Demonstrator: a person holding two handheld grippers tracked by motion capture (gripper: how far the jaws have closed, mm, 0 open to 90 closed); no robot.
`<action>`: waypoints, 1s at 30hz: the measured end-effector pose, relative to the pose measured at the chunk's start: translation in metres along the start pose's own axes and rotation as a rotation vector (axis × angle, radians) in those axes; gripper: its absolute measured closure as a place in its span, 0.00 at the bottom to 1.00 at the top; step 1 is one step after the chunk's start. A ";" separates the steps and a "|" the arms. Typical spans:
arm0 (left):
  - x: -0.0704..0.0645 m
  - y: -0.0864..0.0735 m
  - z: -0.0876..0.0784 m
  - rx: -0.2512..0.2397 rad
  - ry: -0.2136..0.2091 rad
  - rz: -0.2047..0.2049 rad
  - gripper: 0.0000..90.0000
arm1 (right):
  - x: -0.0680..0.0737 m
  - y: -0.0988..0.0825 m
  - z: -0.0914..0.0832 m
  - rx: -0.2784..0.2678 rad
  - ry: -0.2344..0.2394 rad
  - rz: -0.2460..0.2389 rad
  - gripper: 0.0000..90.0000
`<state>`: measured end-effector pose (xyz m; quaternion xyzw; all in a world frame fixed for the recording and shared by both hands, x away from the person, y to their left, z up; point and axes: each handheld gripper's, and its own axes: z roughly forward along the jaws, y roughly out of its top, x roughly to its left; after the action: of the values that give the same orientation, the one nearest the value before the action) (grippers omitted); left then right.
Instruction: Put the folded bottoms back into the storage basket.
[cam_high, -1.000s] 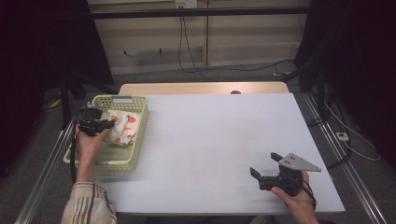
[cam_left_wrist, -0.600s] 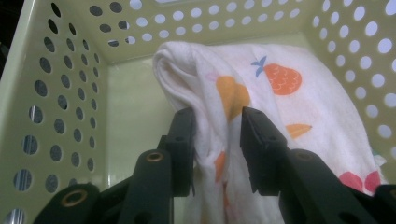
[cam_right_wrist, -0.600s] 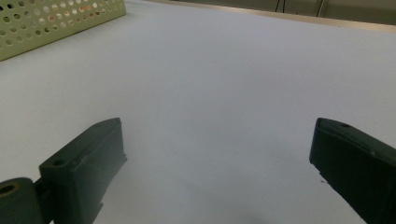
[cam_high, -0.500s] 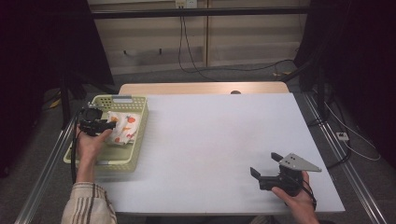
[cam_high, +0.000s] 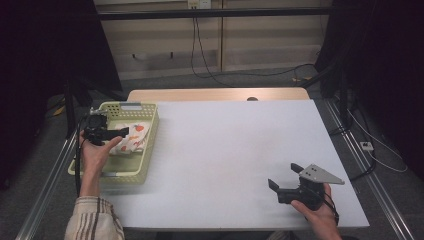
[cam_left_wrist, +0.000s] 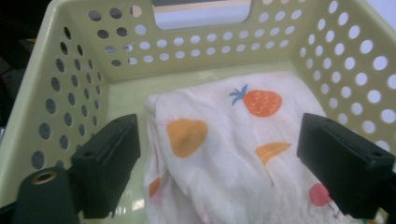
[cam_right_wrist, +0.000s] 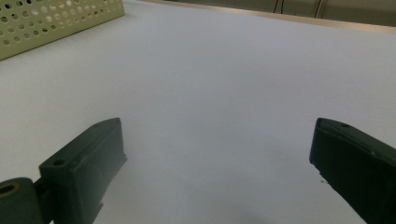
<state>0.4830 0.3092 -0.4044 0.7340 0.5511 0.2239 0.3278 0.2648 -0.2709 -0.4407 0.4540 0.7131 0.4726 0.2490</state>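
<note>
The white table (cam_high: 230, 150) spreads bare under the right gripper (cam_high: 286, 181), its jaws wide. The left gripper (cam_left_wrist: 219, 154), jaws just opened wide, straddles a fruit-print cloth (cam_left_wrist: 224, 154) lying in the perforated basket (cam_left_wrist: 79, 79). Soft, light, limp: pinch a raised fold.

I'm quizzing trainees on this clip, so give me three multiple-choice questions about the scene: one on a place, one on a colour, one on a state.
1. Where does the fruit-print cloth lie?
A. in the basket
B. on the bare table
C. on the floor

2. What colour is the basket?
A. red
B. pale yellow-green
C. black

3. How stands the left gripper?
A. clamped on the cloth
B. jaws open over the cloth
C. clamped on the basket rim

Answers: A, perforated walls surround the cloth; B, its walls show that colour; B, the jaws have just been opening and stand apart.
</note>
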 end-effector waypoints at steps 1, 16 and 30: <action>0.000 0.000 0.000 -0.003 0.005 -0.004 0.12 | 0.000 0.000 0.000 0.000 0.000 0.000 0.04; -0.010 0.002 -0.014 -0.064 0.028 0.076 0.07 | -0.002 0.000 0.002 0.000 0.005 0.015 0.04; -0.010 0.004 -0.024 -0.154 -0.104 -0.006 0.06 | -0.003 0.000 0.002 -0.003 0.007 0.013 0.04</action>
<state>0.4658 0.3046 -0.3849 0.7155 0.5167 0.2259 0.4122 0.2674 -0.2726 -0.4415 0.4566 0.7103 0.4770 0.2440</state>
